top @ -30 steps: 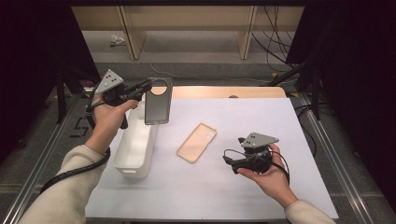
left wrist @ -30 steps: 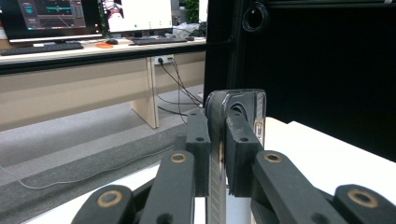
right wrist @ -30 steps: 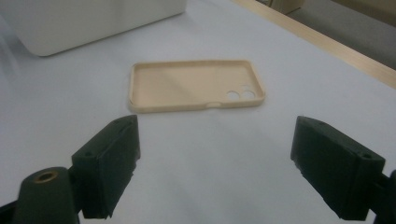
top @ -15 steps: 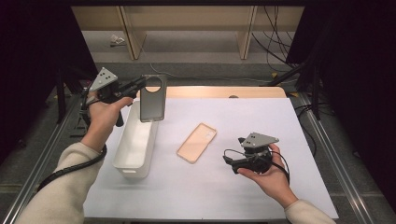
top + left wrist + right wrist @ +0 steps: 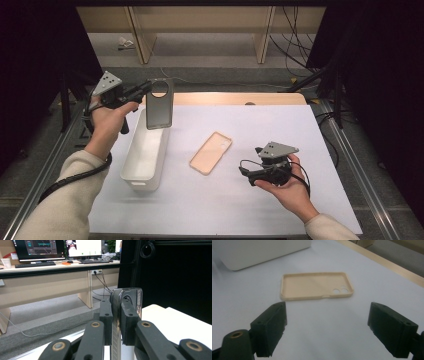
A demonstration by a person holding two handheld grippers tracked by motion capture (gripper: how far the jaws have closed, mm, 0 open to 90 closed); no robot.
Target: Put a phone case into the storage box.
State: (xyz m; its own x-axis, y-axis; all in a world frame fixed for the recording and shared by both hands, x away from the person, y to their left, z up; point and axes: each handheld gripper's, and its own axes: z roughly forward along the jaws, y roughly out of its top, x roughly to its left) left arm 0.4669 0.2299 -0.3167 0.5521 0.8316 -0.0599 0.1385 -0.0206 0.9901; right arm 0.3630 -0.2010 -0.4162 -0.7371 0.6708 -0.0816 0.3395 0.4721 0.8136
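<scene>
Dark phone case (image 5: 160, 103) held over the white bin (image 5: 145, 152)

It is clamped upright in the left claw (image 5: 146, 89), seemingly for dropping in; the right claw (image 5: 327, 331) is kept wide open, empty, facing the tan case (image 5: 315, 285).

The left hand (image 5: 107, 122) is holding the left gripper (image 5: 148, 89) raised, its jaws clamping tight on a case (image 5: 160, 103). The right hand (image 5: 287, 187) is resting low, palm up, cradling the right gripper (image 5: 243, 172), whose jaws are standing wide apart with nothing between them.
</scene>
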